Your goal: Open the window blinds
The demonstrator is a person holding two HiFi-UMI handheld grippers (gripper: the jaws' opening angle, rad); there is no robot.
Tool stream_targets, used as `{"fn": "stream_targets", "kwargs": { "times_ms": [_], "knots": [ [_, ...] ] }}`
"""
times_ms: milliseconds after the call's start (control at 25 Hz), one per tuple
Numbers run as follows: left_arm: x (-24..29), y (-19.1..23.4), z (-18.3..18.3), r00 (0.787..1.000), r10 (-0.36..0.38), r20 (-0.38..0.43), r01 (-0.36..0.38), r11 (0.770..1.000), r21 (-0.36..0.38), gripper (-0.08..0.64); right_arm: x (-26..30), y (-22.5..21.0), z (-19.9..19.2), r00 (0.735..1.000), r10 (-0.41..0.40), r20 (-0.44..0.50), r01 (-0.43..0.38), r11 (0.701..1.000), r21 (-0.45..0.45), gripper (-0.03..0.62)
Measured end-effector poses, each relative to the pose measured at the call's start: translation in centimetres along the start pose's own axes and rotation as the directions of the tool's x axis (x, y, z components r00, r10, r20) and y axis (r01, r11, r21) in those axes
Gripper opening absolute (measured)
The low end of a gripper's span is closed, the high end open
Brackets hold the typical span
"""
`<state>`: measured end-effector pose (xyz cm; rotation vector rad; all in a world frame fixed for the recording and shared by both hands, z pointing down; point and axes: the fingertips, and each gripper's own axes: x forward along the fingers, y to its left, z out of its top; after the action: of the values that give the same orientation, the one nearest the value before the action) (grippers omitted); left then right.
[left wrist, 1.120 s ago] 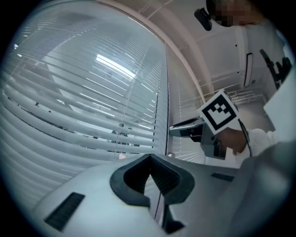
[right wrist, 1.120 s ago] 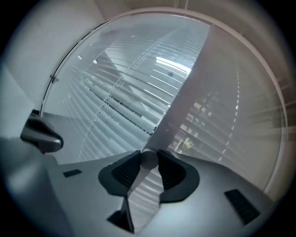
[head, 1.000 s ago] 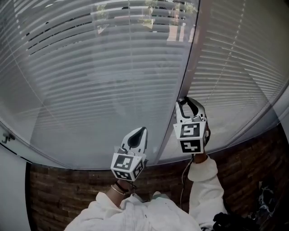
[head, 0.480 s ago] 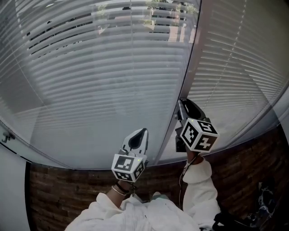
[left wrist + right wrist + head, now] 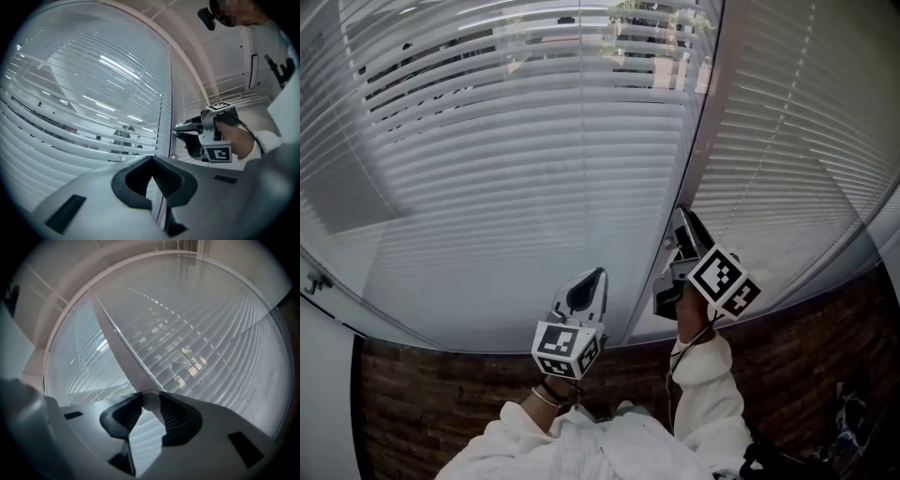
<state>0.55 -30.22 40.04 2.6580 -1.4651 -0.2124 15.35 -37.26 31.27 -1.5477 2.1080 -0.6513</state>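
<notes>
**A:** What has changed since a moment ago?

**B:** The right gripper (image 5: 682, 220) has rolled on its own axis. Its marker cube (image 5: 724, 281) faced you squarely before and now sits cornerwise, like a diamond. The left gripper (image 5: 592, 274) has not shifted.

**A:** What are they holding?

**B:** The right gripper's jaws clamp a rounded white tilt wand (image 5: 151, 401). It is at the foot of the pale window post (image 5: 698, 122), which stands between two panels. The left gripper's jaws are pressed together on nothing. It sits lower and to the left, close to the slats.

**A:** And the blinds?

**B:** The blinds (image 5: 534, 169) fill the window ahead. The upper slats show gaps with plants (image 5: 628, 14) visible outside, while the lower slats look closed.
</notes>
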Motion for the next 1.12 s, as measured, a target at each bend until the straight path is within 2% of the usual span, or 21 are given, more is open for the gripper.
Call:
{"fn": "stream_targets", "kwargs": {
  "times_ms": [240, 400, 600, 920, 1000, 1120],
  "knots": [
    [-0.2, 0.3, 0.1, 1.0, 0.004, -0.001, -0.004, 1.0, 0.0, 0.0, -0.1, -0.3, 0.1, 0.999, 0.002, 0.048, -0.011, 0.982, 0.186, 0.132],
    [-0.4, 0.6, 0.2, 1.0, 0.007, 0.001, -0.007, 1.0, 0.005, 0.001, -0.1, -0.5, 0.2, 0.996, 0.0, 0.087, -0.029, 0.943, 0.331, 0.132],
    [-0.7, 1.2, 0.2, 1.0, 0.017, 0.001, -0.017, 1.0, 0.004, 0.0, -0.2, -0.7, 0.1, 0.992, -0.004, 0.127, -0.056, 0.884, 0.465, 0.132],
    [-1.3, 1.9, 0.4, 1.0, 0.027, 0.0, -0.027, 1.0, 0.011, 0.0, -0.5, -1.1, -0.1, 0.979, -0.032, 0.202, -0.109, 0.753, 0.649, 0.132],
    [-1.5, 2.3, 0.4, 0.999, 0.033, -0.001, -0.032, 0.999, 0.014, 0.0, -0.6, -1.7, -0.4, 0.976, -0.051, 0.211, -0.114, 0.704, 0.7, 0.132],
    [-1.7, 2.5, 0.5, 0.999, 0.036, 0.0, -0.036, 0.999, 0.018, 0.0, -0.6, -2.8, -0.7, 0.971, -0.082, 0.226, -0.13, 0.613, 0.78, 0.132]
  ]
}}
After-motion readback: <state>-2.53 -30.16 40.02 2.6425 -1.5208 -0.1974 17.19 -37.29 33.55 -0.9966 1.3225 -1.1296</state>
